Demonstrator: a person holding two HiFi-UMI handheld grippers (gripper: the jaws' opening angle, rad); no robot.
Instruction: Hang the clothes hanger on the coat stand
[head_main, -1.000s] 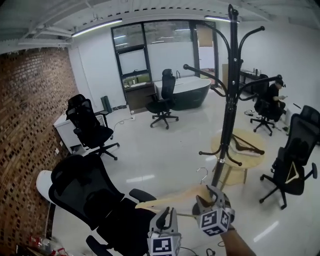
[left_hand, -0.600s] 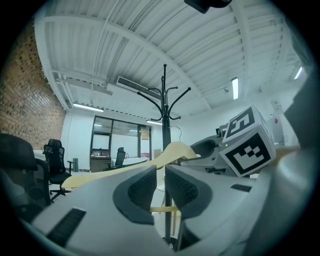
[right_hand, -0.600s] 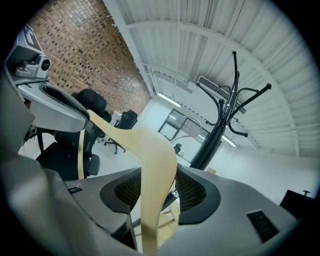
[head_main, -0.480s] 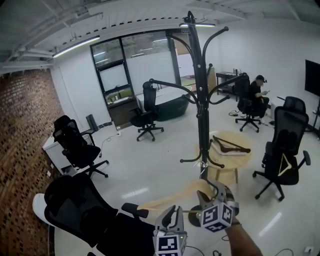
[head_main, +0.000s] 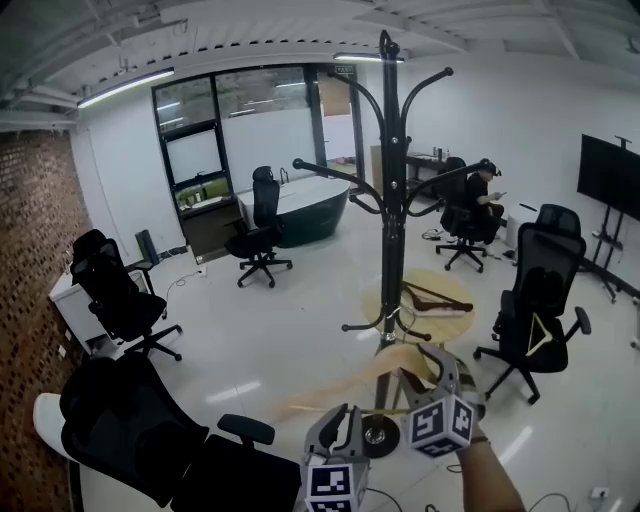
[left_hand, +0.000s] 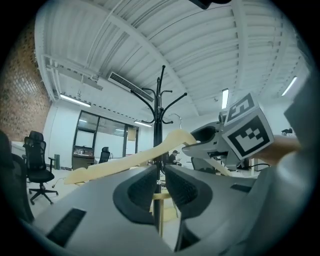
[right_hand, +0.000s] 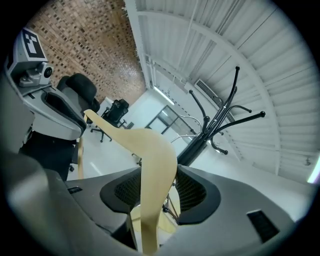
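Jaws of the right gripper (right_hand: 159, 176) are clamped on the pale wooden hanger (right_hand: 150, 150), the pads pressing both faces of its shoulder close to the bend. The left gripper (left_hand: 160, 170) rides just beside and below it. Its jaws are drawn almost together, leaving only a thin slit, and no part of the hanger is plainly pinched between them. The hanger's long arm passes above their tips. Its wire hook (left_hand: 177, 118) stands up from the neck, free in the air and apart from every prong. In the head view the hanger sits low, in front of the foot of the black coat stand (head_main: 390, 200), whose curved prongs branch out well above it. Behind the pole a round wooden table (head_main: 468, 300) carries a second, darker hanger (head_main: 435, 295). By my reading the step in hand is the carry and lift toward the stand, and nothing hangs yet. Next, the right gripper must raise the hanger until the hook clears a prong tip. The hook's opening has to face that prong before it is lowered over it, and only then should the grip loosen.
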